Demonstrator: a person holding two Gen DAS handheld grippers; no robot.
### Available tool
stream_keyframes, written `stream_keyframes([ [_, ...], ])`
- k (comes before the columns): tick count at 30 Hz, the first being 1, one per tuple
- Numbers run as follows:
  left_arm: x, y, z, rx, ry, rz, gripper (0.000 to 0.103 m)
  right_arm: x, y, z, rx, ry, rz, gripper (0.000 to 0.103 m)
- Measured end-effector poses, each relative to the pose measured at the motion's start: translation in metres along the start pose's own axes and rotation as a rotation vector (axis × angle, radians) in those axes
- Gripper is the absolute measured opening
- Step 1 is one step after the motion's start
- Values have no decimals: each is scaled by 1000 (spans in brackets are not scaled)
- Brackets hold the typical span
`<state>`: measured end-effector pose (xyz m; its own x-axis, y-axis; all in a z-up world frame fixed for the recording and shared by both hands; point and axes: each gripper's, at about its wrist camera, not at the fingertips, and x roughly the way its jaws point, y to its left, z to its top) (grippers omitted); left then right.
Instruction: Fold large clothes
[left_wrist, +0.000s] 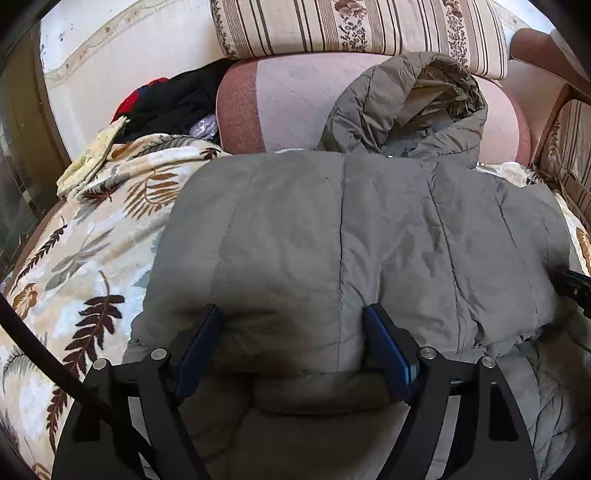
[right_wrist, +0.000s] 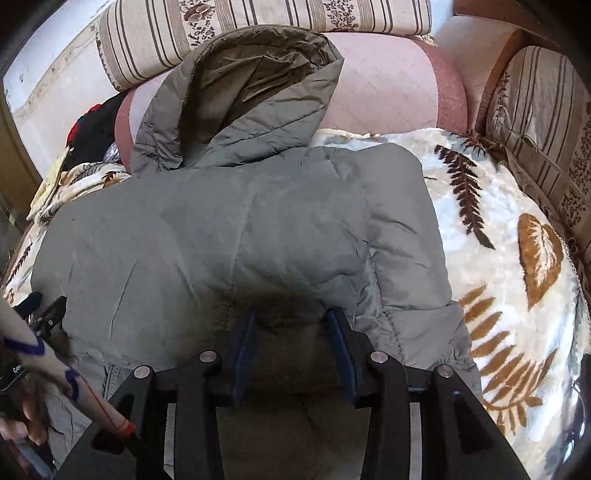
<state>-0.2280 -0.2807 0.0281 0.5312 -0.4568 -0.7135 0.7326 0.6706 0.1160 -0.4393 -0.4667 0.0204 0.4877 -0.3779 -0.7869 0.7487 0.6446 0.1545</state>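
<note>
1. A leaf-printed plush blanket (left_wrist: 92, 236) is being seen spread over a bed or couch, cream with brown and ochre fern fronds.
2. Behind it, one pink bolster (left_wrist: 295, 110) with darker end bands is being shown lying across, and two striped floral cushions are being counted: one cushion (left_wrist: 362, 33) on top of the bolster, one side cushion (right_wrist: 543, 122) at the right edge.
3. A pale wall (left_wrist: 122, 62) with a patterned border is being shown at the far left, with a heap of dark and red clothes (left_wrist: 166, 103) piled beside the bolster.
4. One grey-green puffer jacket (left_wrist: 369, 229) is being shown lying folded on the blanket, its hood (right_wrist: 251, 85) propped open against the bolster.
5. Two grippers are being counted. The left gripper (left_wrist: 293, 325) is being held wide, its blue pads set apart over a bulge of the jacket's near fold; whether the fabric is being pinched cannot be told.
6. The right gripper (right_wrist: 291, 321) is being held narrower, the jacket fabric bulging between its pads; a true grip cannot be told.
7. One hand (right_wrist: 22, 421) is being glimpsed at the lower left of the right wrist view.
</note>
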Motion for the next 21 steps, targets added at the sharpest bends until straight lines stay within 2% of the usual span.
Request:
stream_keyframes([
  [6,-29,-12,-5,36,-78,63,79,-28,9,0,-22,-65,-4,44],
  [10,-44,-30,-11,88,-123,68,79,-42,23,-2,-60,-104,31,45],
  [11,-45,-34,-13,103,-125,68,79,-40,26,-3,-64,-96,48,45],
  [16,-37,-53,-22,175,-102,61,79,-25,33,-10,-90,-53,30,46],
  [21,-31,-61,-26,201,-87,63,79,-17,33,-12,-93,-34,25,46],
])
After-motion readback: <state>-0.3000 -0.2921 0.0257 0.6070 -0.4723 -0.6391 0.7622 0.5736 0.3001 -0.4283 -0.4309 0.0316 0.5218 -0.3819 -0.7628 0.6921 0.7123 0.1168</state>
